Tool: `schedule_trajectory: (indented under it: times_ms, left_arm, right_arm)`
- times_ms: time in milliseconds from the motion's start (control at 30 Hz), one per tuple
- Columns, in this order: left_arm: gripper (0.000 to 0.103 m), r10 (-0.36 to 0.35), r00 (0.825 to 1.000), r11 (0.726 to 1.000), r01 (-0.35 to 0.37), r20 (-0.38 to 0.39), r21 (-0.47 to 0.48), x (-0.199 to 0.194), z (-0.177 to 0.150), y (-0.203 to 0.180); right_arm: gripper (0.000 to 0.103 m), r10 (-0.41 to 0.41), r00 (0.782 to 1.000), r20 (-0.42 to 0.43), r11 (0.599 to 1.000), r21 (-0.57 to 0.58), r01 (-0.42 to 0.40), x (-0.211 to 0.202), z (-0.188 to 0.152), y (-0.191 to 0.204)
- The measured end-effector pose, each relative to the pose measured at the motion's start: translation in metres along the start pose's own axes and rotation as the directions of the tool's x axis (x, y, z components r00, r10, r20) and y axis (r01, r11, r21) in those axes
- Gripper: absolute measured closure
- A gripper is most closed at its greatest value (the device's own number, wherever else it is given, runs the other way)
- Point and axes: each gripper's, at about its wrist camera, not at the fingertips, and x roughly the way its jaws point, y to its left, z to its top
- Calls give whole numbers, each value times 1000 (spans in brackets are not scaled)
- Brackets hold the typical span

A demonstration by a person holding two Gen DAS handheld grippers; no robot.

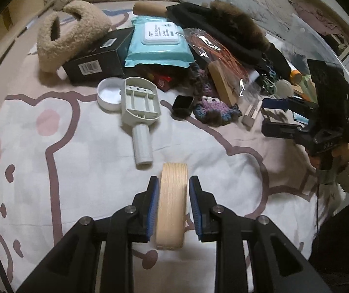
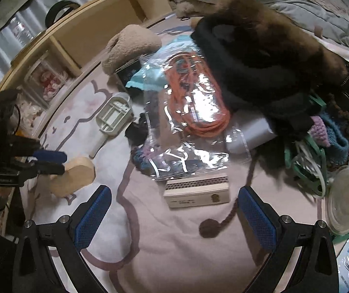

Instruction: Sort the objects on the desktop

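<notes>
Two grippers at work. Left gripper [image 1: 172, 205], lower centre of the left wrist view: blue pads pinching a tape roll [image 1: 172, 205] by its flat sides, roll on edge, rim running straight away from the camera, seemingly held clear of the sheet [image 1: 76, 171]. Same roll low at the left of the right wrist view [image 2: 74, 175], caught between those fingers.

Right gripper [image 2: 174, 219], low in its own view: jaws spread wide, nothing between the pads, pointing down at the bedding. Straight ahead, just above the fingertips, a small cream box [image 2: 196, 191], long axis lying left to right across the frame, so square across the jaw line and well inside their spread. Probably the right hand's next pick; right gripper nearer by far, left one already loaded.

Outward from the box: crinkly bag [image 2: 189, 112] of orange cord touching or overlapping its far edge, dark yarn tail with pompom [image 2: 209, 227] trailing just right of it, clear tub [image 2: 345, 200] further right near the frame edge. Bare sheet on the near and left sides of the box, so open room for a descent there; far side crowded, some risk of snagging bag or yarn.

Beyond the roll, in the left wrist view: grey handled tool [image 1: 140, 119], white lid [image 1: 109, 94], then the heaped pile across the upper frame. Open sheet at lower left for setting the roll down.
</notes>
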Motion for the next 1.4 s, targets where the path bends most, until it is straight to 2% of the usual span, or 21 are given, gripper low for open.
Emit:
schedule_trajectory:
  times_ms: [33,67,133,267,333,600,700,833,1033,1100,1200,1333,1400]
  left_arm:
    - [71,4,1000,1000,-4,5,-3,0,-2,0]
    - [55,7,1000,1000,-7,9,-8,0,-4,0]
    - [43,10,1000,1000,-10,13,-19,0,-11,-1]
    - [43,32,999,999,-31,17,-24,0,-25,-2]
    - [43,33,999,999,-32,16,-42,2,-32,0]
    - [43,3,999,996,2,49,-90,11,-47,-1]
    - [55,13,998,997,-8,64,-70,12,-51,-7]
    - [77,46,997,997,-41,66,-69,12,-57,-2]
    - [79,-14,999,998,16,38,-53,-2,-64,4]
    - [79,-8,1000,999,9,26,-36,-7,-65,5]
    - [78,78,997,997,-78,21,-2,-14,-64,7]
    - [72,249,968,968,-250,23,28,-13,-62,12]
    - [71,293,956,955,-294,26,32,-11,-62,15]
  right_arm:
    - [0,-9,1000,-7,1000,-11,9,3,0,3]
    - [0,-21,1000,-15,1000,-17,21,5,1,4]
    - [1,-57,998,-28,998,-38,56,11,0,8]
    - [36,-113,992,-56,991,-75,109,19,1,15]
    - [46,-137,989,-56,988,-83,132,16,0,14]
    - [46,-131,991,-31,989,-68,129,-17,-6,23]
    - [46,-125,991,-40,989,-90,121,-30,-10,31]
    - [46,-132,988,-74,984,-133,122,-36,-24,36]
    - [46,-143,980,-141,972,-208,111,-23,-47,39]
    - [46,-144,977,-158,967,-231,105,-18,-52,41]
    - [46,-142,977,-157,966,-236,103,-15,-56,39]
    - [46,-129,982,-139,968,-231,94,-14,-62,35]
    - [46,-132,983,-129,965,-245,98,-13,-65,36]
